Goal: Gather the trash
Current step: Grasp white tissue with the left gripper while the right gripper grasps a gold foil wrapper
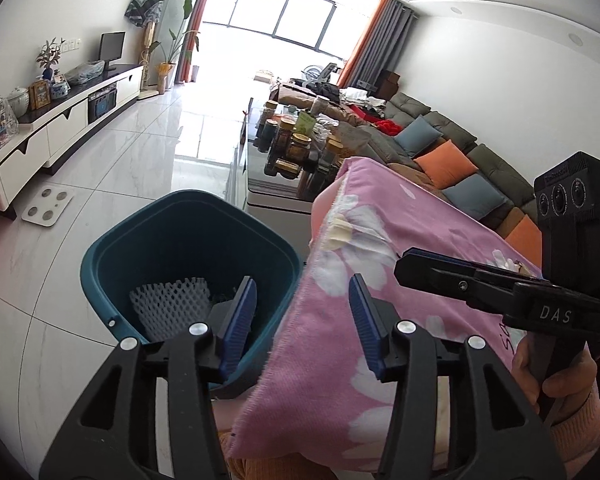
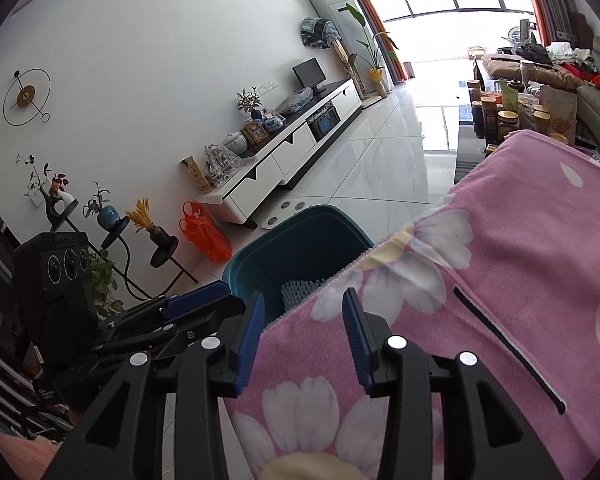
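A teal bin (image 1: 188, 236) stands on the floor beside a table covered with a pink flowered cloth (image 1: 400, 248). White foam netting (image 1: 172, 304) lies in the bin. My left gripper (image 1: 304, 320) hangs open over the bin's near rim and the cloth's edge, with nothing between its blue pads. The right gripper (image 1: 405, 266) shows side-on over the cloth, held by a hand (image 1: 540, 368). In the right wrist view the right gripper (image 2: 304, 336) stands open above the cloth's (image 2: 520, 248) edge, holding nothing. The bin (image 2: 300, 240) and netting (image 2: 300, 290) lie just ahead, and the left gripper (image 2: 220, 300) is at its left. A long black strip (image 2: 508, 344) lies on the cloth.
A white TV cabinet (image 1: 80, 120) runs along the left wall, with a scale (image 1: 48, 206) on the floor before it. A coffee table (image 1: 272, 196) bearing several jars and a sofa (image 1: 452, 152) lie beyond. An orange bag (image 2: 204, 232) and a plant stand (image 2: 112, 232) are near the wall.
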{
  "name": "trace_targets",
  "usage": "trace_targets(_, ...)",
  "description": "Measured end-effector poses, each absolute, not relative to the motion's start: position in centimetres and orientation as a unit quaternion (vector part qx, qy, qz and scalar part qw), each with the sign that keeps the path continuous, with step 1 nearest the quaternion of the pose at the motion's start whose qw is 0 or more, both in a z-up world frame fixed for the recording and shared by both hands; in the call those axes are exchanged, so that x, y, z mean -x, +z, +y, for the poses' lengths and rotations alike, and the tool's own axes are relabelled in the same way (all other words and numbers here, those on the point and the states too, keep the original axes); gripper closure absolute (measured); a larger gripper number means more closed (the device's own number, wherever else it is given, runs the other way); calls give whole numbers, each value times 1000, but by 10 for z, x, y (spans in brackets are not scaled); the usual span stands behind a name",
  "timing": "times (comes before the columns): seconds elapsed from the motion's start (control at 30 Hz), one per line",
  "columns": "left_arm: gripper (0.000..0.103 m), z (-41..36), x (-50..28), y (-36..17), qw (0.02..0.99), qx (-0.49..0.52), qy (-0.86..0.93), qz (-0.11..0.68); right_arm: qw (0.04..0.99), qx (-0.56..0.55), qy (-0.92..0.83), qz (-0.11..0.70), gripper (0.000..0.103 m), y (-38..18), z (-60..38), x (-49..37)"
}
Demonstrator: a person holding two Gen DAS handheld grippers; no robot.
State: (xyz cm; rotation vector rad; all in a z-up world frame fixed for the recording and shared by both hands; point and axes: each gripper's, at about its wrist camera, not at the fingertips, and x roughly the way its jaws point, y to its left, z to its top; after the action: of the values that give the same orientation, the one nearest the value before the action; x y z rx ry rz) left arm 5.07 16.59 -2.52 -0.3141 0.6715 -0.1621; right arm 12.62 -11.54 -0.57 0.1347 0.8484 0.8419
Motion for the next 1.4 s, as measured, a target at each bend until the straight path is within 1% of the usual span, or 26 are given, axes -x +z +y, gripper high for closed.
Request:
trace_targets(0.3, 55, 75, -46, -15, 917, 107, -188, 334, 873, -90, 310, 367, 64, 9, -229, -86)
trace_targets(0.83, 55, -62, -65, -22, 875, 37, -312, 369, 927, -153, 114, 322, 64, 9, -410, -43)
trace_targets(1.03, 55, -107, -86, -28, 855, 30, -342, 389, 929, -175, 68, 318, 64, -3, -449, -35)
trace_targets(1.23, 55, -147, -98, -30, 835, 24, -373, 403, 921, -197, 41, 334, 64, -24, -484, -27)
trace_targets(1.3, 53, -163, -95, -31, 827, 15, -390, 405, 916, -210, 40, 341, 61, -32, -491, -27)
trace_targets(1.4, 49, -188, -92, -35, 816, 0, -407, 410, 909, -221, 44, 350, 61, -40, -496, -30)
